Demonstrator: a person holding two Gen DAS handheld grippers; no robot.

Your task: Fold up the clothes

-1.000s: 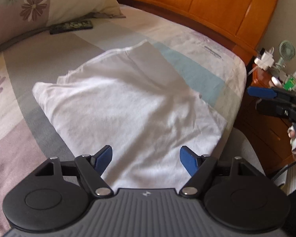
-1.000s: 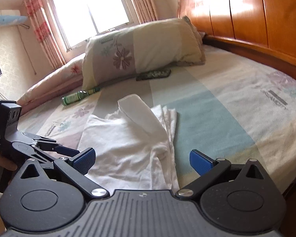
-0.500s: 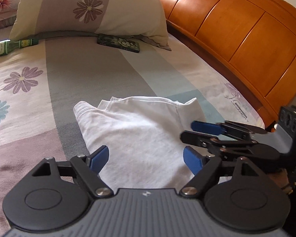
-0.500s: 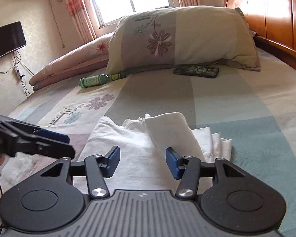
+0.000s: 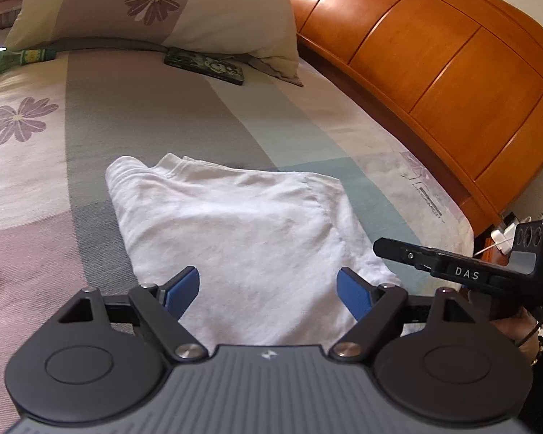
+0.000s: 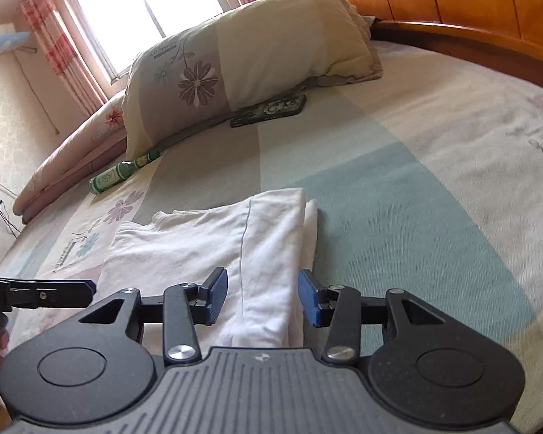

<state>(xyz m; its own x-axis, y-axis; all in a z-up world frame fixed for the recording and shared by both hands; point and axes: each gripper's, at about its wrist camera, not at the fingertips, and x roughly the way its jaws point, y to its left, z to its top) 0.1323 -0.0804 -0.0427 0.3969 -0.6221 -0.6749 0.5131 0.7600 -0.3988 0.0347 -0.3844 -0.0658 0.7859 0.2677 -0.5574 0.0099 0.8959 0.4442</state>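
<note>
Plainly, the white cotton garment point(image 5: 242, 238) lies partly folded near the bed's foot edge, collar end toward the floral pillow point(image 5: 155, 7), long axis running foot to pillow; left gripper point(image 5: 268, 289) gapes wide above its hem, right gripper point(image 6: 262, 298) stands narrower astride the doubled side edge; pinch all layers squarely, judging by the loose under-layer peeking out.

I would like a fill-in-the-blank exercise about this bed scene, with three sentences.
1. The folded shirt is ___ in colour.
2. The green bottle lies on the bed, close to the ___.
3. The fingers of the left gripper are ___, holding nothing.

Missing words: white; pillow; open
</note>
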